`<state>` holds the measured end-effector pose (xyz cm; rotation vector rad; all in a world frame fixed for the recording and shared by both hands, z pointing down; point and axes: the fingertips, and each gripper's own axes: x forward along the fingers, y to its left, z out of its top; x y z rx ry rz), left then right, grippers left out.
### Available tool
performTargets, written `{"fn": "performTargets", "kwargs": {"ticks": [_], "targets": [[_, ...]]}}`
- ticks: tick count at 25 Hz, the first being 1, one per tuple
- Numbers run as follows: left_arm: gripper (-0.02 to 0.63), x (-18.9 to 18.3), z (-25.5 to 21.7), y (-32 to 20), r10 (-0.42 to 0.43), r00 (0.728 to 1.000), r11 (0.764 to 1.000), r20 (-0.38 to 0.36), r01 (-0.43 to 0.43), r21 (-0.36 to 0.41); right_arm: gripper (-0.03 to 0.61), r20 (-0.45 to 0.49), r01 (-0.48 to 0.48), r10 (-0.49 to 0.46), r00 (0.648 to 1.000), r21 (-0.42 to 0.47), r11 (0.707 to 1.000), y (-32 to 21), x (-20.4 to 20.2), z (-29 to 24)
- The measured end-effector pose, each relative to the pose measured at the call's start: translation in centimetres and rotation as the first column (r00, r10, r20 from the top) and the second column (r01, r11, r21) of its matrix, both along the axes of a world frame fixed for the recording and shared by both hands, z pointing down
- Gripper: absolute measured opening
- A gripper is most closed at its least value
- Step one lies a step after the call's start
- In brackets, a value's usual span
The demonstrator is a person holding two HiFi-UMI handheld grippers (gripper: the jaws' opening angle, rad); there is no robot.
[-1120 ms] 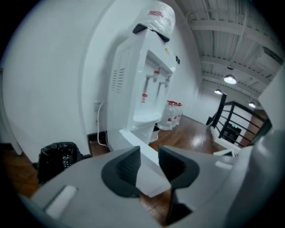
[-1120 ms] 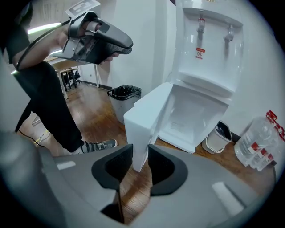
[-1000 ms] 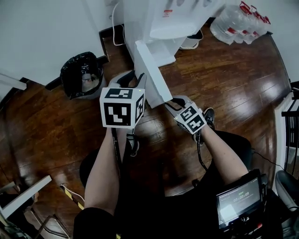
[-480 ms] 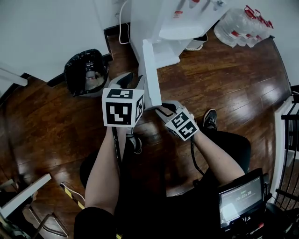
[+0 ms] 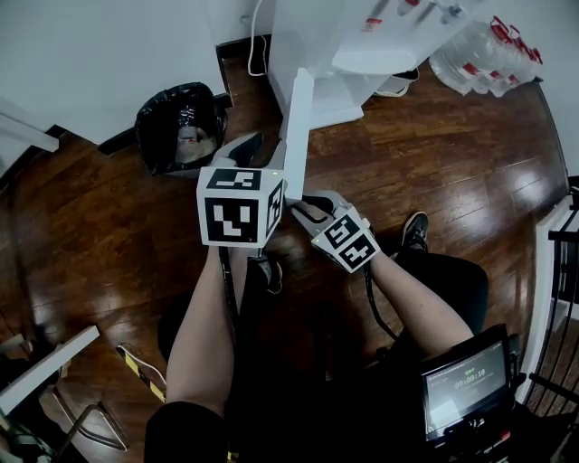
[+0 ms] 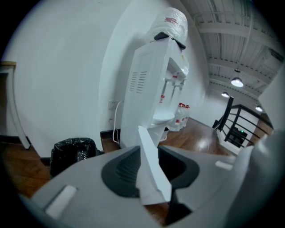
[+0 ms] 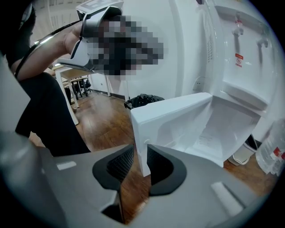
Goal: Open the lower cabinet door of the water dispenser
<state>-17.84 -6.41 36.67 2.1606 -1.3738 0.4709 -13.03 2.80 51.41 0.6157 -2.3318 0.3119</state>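
The white water dispenser [image 5: 326, 36] stands against the wall. Its lower cabinet door [image 5: 297, 127] is swung well out, edge-on toward me. My right gripper [image 5: 303, 206] is shut on the door's free edge; in the right gripper view the edge of the door [image 7: 173, 116] sits pinched between the pads of the right gripper [image 7: 140, 160], with the empty white cabinet behind it. My left gripper [image 5: 262, 152] is higher up beside the same door. In the left gripper view a corner of the door [image 6: 149, 156] lies between the jaws of the left gripper [image 6: 149, 167], touching both pads.
A black-lined bin [image 5: 181, 127] stands left of the dispenser by the wall. A white cable [image 5: 258, 27] hangs behind it. Several water bottles [image 5: 488, 50] lie at the upper right. A railing [image 5: 565, 262] runs along the right. My shoe [image 5: 414, 231] is on the wooden floor.
The door has swung further out, its free edge moving left in the head view. My right gripper went left with it. The left gripper shifted slightly.
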Motion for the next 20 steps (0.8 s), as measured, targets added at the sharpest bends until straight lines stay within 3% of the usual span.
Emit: {"fn": "performTargets", "kwargs": {"ticks": [20], "targets": [[0.144, -1.4, -0.7, 0.1, -0.013, 0.999, 1.0, -0.031, 0.013, 0.006, 0.086, 0.052, 0.019, -0.02, 0.998, 0.008, 1.0, -1.0, -5.4, -0.5]]}}
